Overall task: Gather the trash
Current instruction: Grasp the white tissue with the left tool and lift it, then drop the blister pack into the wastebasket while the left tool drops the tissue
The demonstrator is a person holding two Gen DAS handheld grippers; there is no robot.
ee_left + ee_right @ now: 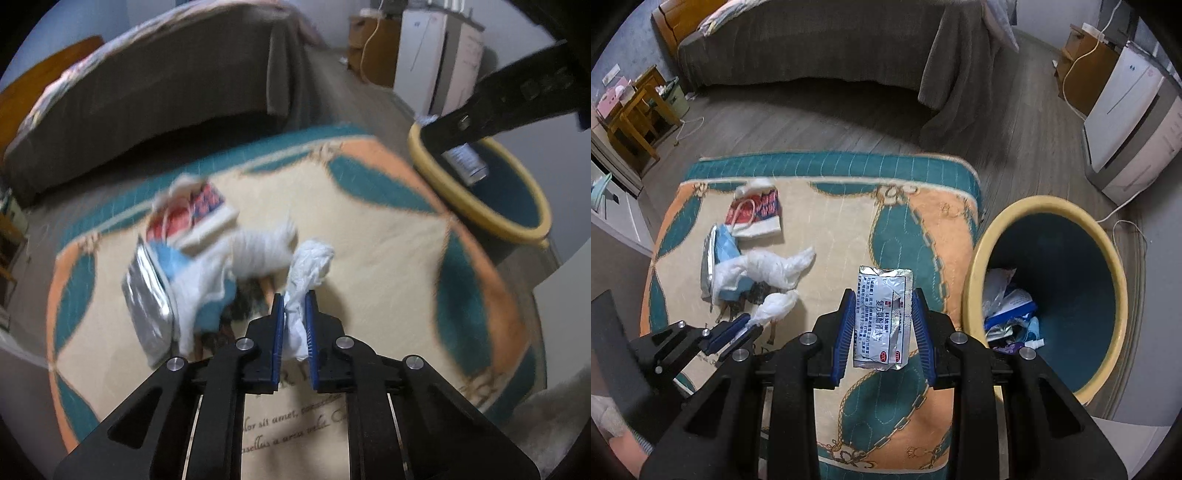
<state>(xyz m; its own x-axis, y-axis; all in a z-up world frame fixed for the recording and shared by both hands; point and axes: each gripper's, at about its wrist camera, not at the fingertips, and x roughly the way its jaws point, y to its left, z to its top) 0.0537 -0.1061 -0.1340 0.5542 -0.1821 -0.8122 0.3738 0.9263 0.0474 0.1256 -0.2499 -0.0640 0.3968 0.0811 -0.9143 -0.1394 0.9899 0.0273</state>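
Trash in both grippers, bin partly filled, more left on rug.

Crumpled white tissue (308, 273) pinched tight in left gripper (295, 325) over the rug (849, 206); silver sachet (882, 317) clamped in right gripper (882, 332) beside the yellow-rimmed bin (975, 266), which already holds wrappers. Remaining: paper bag (753, 214), foil pouch (708, 254), white plastic bag (772, 267). Path to bin looks clear; bed (820, 44) behind.

Silver sachet (882, 317) reads "OTC"; rug (369, 236) "sit amet"

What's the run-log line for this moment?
left gripper: shut on white tissue | right gripper: shut on foil sachet | bin: part-filled | rug: litter left
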